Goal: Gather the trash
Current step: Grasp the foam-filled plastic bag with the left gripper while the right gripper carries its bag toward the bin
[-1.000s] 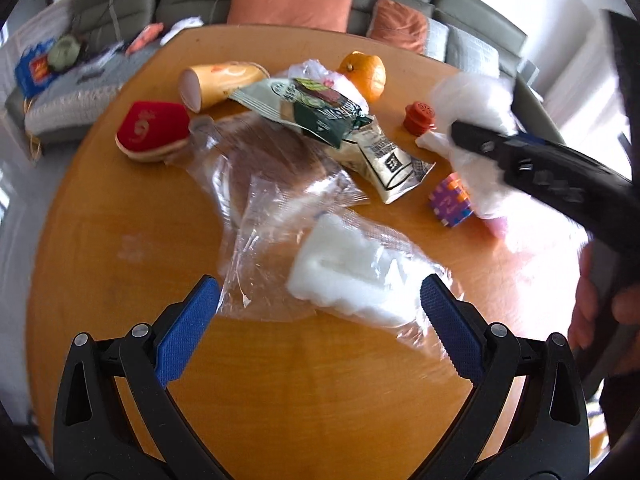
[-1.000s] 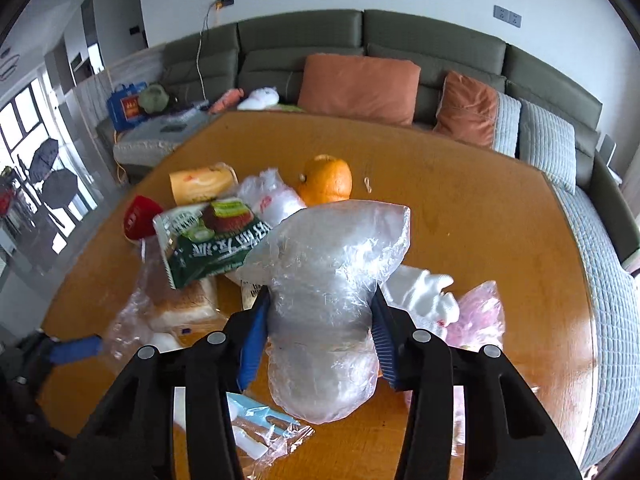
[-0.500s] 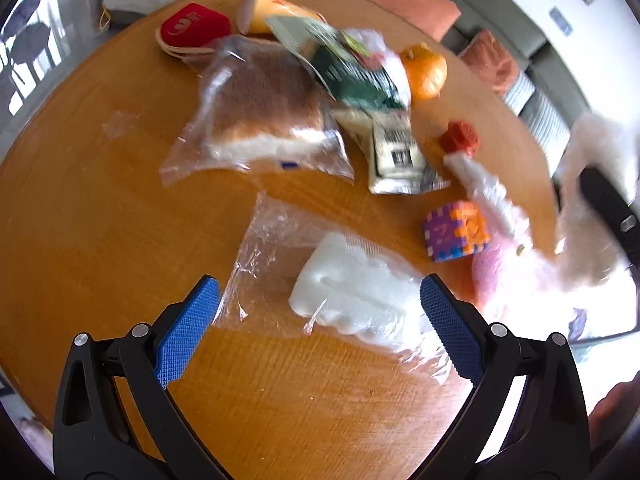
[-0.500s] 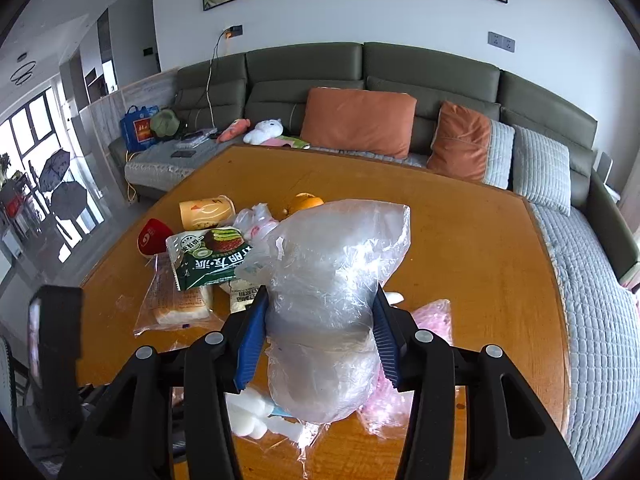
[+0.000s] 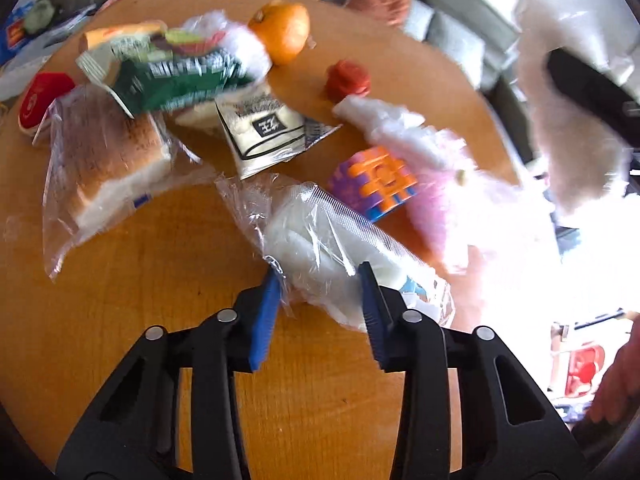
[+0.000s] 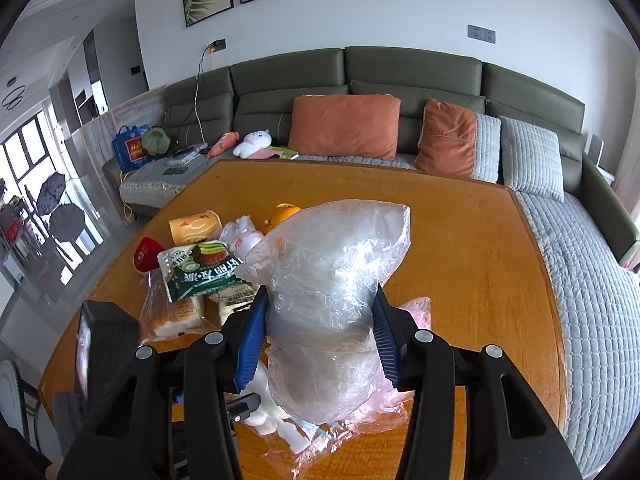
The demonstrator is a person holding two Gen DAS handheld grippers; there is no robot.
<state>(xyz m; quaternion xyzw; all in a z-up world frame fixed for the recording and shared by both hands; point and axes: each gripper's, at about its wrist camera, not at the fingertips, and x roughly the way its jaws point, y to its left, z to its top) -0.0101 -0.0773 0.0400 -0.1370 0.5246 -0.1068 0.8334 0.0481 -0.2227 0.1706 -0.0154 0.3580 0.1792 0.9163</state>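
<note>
1. So, left claw (image 5: 320, 280) just squeezed shut on crinkly clear wrapper (image 5: 320, 236) holding white foam, low over glossy wooden bench (image 5: 160, 280).
2. Right claw (image 6: 318, 320) clamped around puffy, wrinkled clear bag (image 6: 332, 280), held above bench.

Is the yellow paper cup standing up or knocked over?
Knocked over. The yellow paper cup lies on its side on the wooden table, its open mouth facing sideways, behind the green snack packet.

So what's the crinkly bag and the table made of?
The crinkly bag, held in the right tool, looks like thin clear plastic film: see-through, wrinkled, with shiny glints. The table looks like wood or wood veneer: orange-brown, fine grain lines, smooth satin sheen.
</note>
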